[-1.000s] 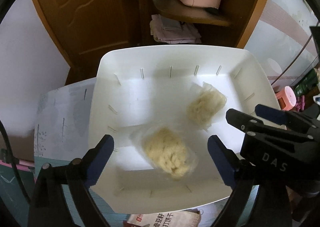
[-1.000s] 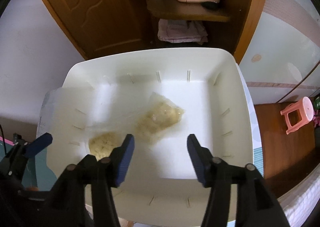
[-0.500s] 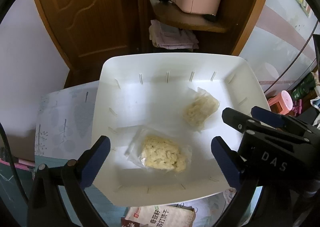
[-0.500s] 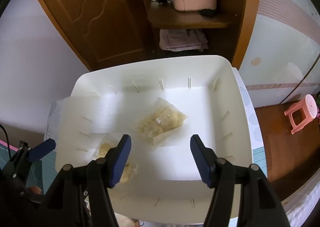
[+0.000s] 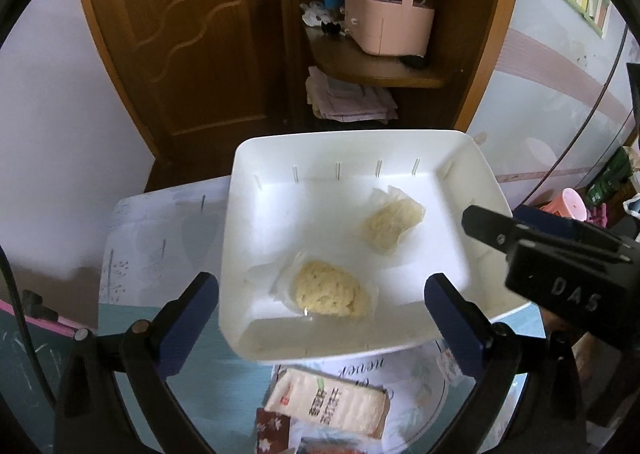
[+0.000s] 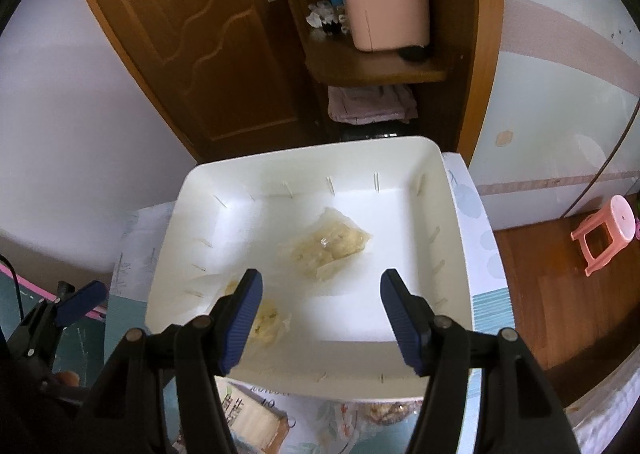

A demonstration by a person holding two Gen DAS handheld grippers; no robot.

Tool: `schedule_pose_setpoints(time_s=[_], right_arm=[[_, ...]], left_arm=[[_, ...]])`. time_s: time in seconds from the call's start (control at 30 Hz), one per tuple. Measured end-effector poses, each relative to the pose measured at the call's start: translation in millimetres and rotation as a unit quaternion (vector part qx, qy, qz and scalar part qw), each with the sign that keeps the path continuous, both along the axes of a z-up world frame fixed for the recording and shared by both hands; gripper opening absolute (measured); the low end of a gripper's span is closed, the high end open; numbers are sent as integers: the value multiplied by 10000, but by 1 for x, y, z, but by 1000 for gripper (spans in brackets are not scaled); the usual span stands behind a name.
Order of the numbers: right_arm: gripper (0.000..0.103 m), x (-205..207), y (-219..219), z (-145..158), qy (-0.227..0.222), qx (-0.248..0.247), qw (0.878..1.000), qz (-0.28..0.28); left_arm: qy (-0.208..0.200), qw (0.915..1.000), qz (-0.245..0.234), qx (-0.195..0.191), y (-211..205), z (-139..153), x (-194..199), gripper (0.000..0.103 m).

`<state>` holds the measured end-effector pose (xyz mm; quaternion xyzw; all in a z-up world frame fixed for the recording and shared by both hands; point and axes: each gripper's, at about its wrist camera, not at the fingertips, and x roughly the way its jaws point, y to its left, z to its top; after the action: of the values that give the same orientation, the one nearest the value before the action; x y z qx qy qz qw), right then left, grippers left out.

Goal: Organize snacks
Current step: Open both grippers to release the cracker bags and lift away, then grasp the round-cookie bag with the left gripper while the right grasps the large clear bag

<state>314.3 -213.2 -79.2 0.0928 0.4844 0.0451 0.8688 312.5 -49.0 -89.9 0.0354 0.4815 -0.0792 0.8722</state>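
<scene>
Above the white tray, the left tool is opening wide, grasping nothing. One clear snack bag lies near the tray's front, another behind it. The right tool hangs released, empty.

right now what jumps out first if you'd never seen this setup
The big white bin fills the middle, with two clear packets of pale yellow snack on its floor. Both claws hang empty above its near edge, the left claw opening. A cracker pack lies on the table below.
</scene>
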Motion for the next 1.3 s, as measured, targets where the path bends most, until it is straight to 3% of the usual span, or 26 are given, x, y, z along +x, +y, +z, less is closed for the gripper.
schedule_pose_setpoints(time_s=[0.43, 0.77, 1.1, 1.3], right_arm=[[63, -67, 2, 55, -520, 236, 9979, 321], [70, -142, 6, 88, -951, 247, 9931, 646], [77, -205, 5, 94, -1088, 173, 9908, 781], [78, -235, 2, 76, -775, 12, 9924, 959]], left_arm=[[-450, 9989, 141, -75, 19, 51, -67, 102], [-776, 9967, 206, -108, 36, 77, -131, 102], [-922, 9954, 201, -182, 50, 90, -193, 102], [-659, 9974, 298, -72, 59, 70, -226, 102]])
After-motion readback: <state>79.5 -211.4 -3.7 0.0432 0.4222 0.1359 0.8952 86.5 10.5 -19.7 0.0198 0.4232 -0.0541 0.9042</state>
